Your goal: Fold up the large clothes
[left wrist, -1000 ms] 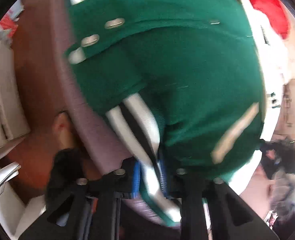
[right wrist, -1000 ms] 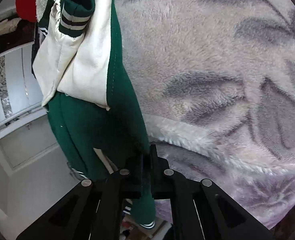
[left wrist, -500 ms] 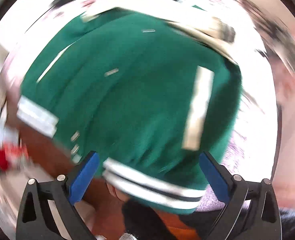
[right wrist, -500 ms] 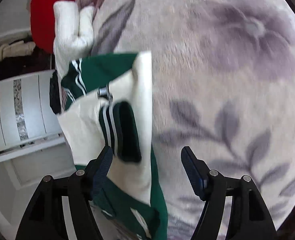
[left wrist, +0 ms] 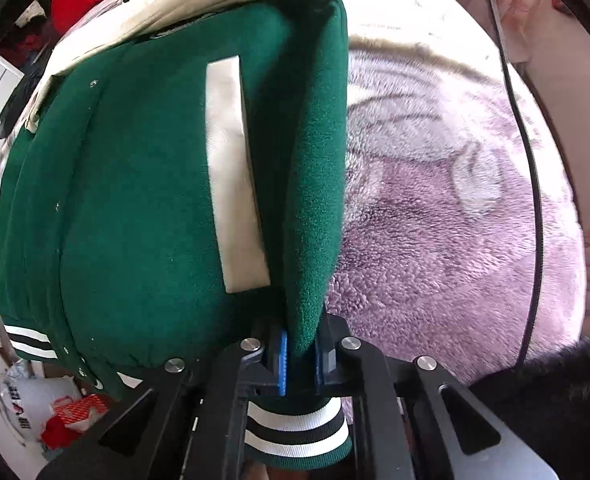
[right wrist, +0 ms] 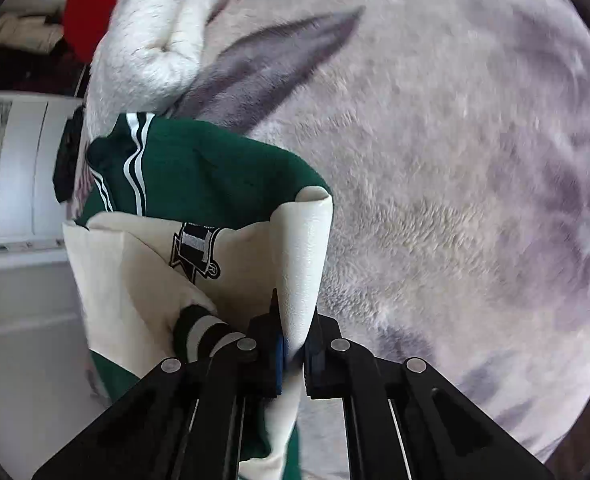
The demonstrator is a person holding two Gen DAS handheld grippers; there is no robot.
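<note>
Holding the green varsity jacket from two points, you had both tongs pinched tight on cloth above the plush floral blanket. The left gripper was clamped on a fold of green wool just above the striped ribbed hem, which bunched below the blue pads. The right gripper was nipped on a rolled edge of the cream sleeve, with a striped cuff tucked just beside its left finger.

The relation that mattered was this: in the left wrist view the jacket's body ran straight away from the tongs, its long axis following the cream pocket welt up toward the cream shoulder at the far end, and the bulk of it spread to the left of the grip while bare blanket lay to the right. In the right wrist view the garment likewise sat left of the grip, open blanket to the right. By that reading, any laying-down would have had you carry the cloth toward the clear blanket, with the left hand nearer the hem end and the right nearer the sleeve end.

Much stayed unclear. Neither view showed the other gripper, so how far apart your hands stood could not be told. Whether the jacket hung free or rested on the blanket was hard to make out, and its far sleeve and collar were cut off. A red garment and white fleece lay beyond.
</note>
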